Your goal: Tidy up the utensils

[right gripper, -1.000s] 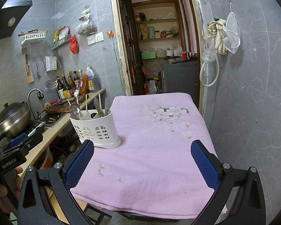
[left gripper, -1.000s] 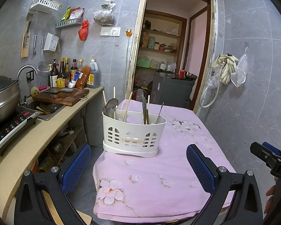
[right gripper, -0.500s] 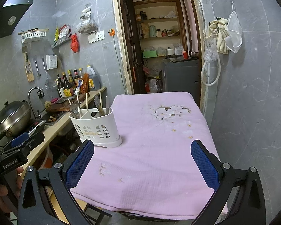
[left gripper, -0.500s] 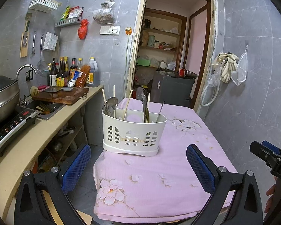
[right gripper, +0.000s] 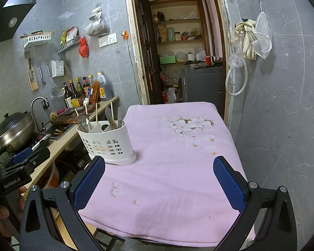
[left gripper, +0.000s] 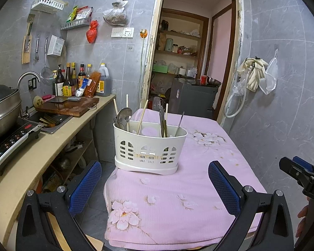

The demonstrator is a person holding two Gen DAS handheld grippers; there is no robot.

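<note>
A white caddy (left gripper: pixel 150 147) stands upright on a table (left gripper: pixel 198 188) covered in pink floral cloth, near the cloth's left edge, at about 12 o'clock from the left gripper (left gripper: pixel 155 186) and at 10 o'clock from the right gripper (right gripper: pixel 159 183). Its long side runs across the left wrist view; in the right wrist view it runs at a slant.

Spoons (left gripper: pixel 123 117) lean in the caddy's left compartment, bowls up. Pale chopsticks (left gripper: pixel 142 115) rise from the left and middle parts, tilted slightly, tips up. Darker metal pieces (left gripper: pixel 162 122) stand in the right part, handles down; what they are cannot be told.

Left of the table, at 9 o'clock, runs a counter (left gripper: pixel 41 152) with a pot (left gripper: pixel 2 108) on a cooktop (left gripper: pixel 10 142), a sink (left gripper: pixel 52 121), a cutting board (left gripper: pixel 69 106) and bottles (left gripper: pixel 73 81). Behind the table, at 12 o'clock, a doorway (left gripper: pixel 190 62) opens onto shelves. At 2 o'clock, gloves (left gripper: pixel 253 73) and a hose (left gripper: pixel 234 104) hang on the wall.

Bare cloth lies between each gripper and the caddy. Both grippers have their blue pads (left gripper: pixel 85 186) spread wide and hold nothing. Each gripper shows at the edge of the other's view, the right one (left gripper: pixel 299 173) with a hand (left gripper: pixel 303 219) below it.
</note>
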